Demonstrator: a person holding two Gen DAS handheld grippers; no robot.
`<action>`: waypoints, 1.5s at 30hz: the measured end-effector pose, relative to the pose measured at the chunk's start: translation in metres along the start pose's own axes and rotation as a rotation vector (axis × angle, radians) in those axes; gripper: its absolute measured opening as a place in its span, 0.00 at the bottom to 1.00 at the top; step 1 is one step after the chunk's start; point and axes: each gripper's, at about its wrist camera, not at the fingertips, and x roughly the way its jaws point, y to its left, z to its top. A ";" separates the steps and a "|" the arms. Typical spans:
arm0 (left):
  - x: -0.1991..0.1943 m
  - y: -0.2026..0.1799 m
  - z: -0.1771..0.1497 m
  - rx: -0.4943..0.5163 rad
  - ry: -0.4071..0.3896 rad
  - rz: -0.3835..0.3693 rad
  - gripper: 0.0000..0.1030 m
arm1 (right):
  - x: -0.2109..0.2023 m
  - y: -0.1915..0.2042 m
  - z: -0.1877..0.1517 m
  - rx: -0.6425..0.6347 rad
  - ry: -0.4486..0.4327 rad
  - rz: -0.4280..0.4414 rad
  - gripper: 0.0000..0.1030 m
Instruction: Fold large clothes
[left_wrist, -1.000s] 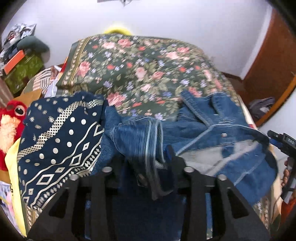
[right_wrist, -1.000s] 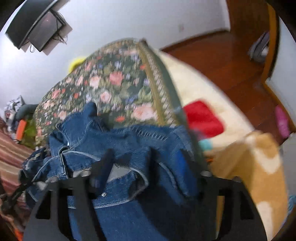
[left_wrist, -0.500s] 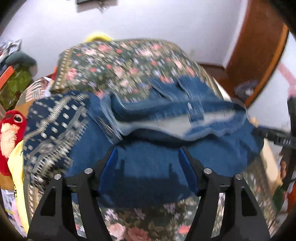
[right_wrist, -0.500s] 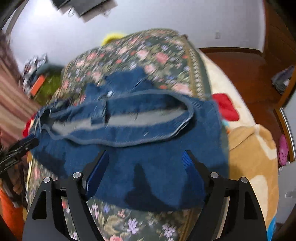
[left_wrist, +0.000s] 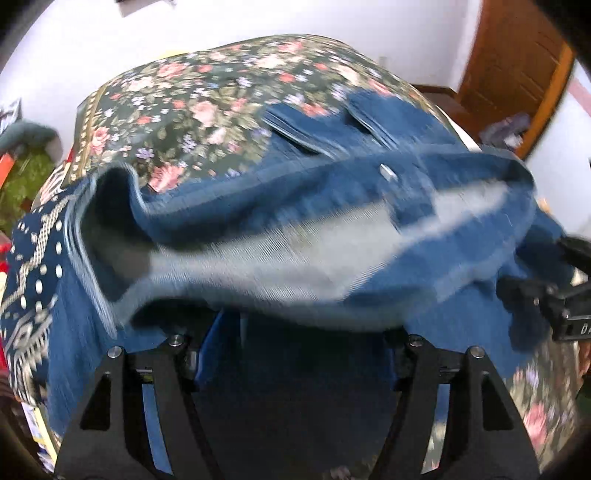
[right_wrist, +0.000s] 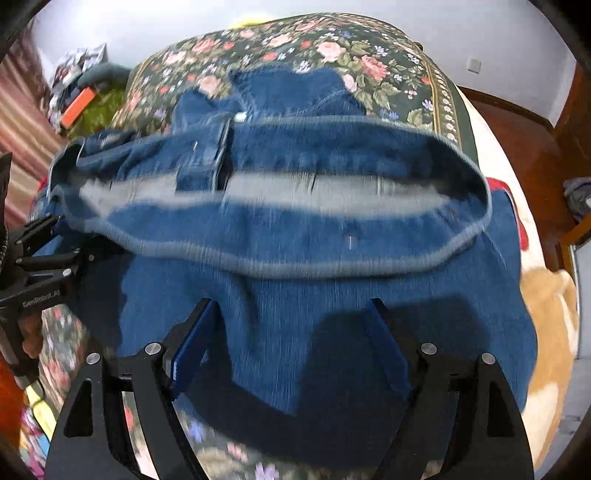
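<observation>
A blue denim garment (left_wrist: 332, 206) lies spread on the floral bedspread (left_wrist: 207, 96), its waistband gaping to show the pale grey inside. My left gripper (left_wrist: 303, 343) hovers low over the garment's near part with its jaws wide apart. Its tips are hidden under the near waistband fold, and the pads press on nothing. In the right wrist view the same denim garment (right_wrist: 314, 258) fills the middle, and my right gripper (right_wrist: 291, 321) stands open just above the cloth. Each view shows the other gripper at the garment's far side: the right gripper (left_wrist: 554, 306) and the left gripper (right_wrist: 40, 280).
A navy patterned cloth (left_wrist: 26, 295) lies at the garment's left side. A tan blanket (right_wrist: 546, 314) and a red item (right_wrist: 517, 206) sit off the bed's right edge, above a wooden floor (right_wrist: 517, 129). A wooden door (left_wrist: 517, 74) stands at the back right, and clutter (right_wrist: 81, 96) at the back left.
A second ago both grippers held bunched denim up. Both jaws have since widened and let go, and the garment now lies spread on the bed with the grippers lower over it.
</observation>
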 end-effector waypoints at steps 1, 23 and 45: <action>0.002 0.006 0.005 -0.017 0.006 -0.013 0.65 | 0.003 -0.003 0.009 0.023 -0.015 -0.014 0.77; -0.039 0.000 0.008 -0.047 -0.160 0.046 0.74 | -0.027 0.021 0.020 0.085 -0.214 -0.067 0.77; -0.086 0.079 -0.130 -0.391 -0.127 0.094 0.88 | -0.073 -0.043 -0.081 0.244 -0.161 -0.048 0.80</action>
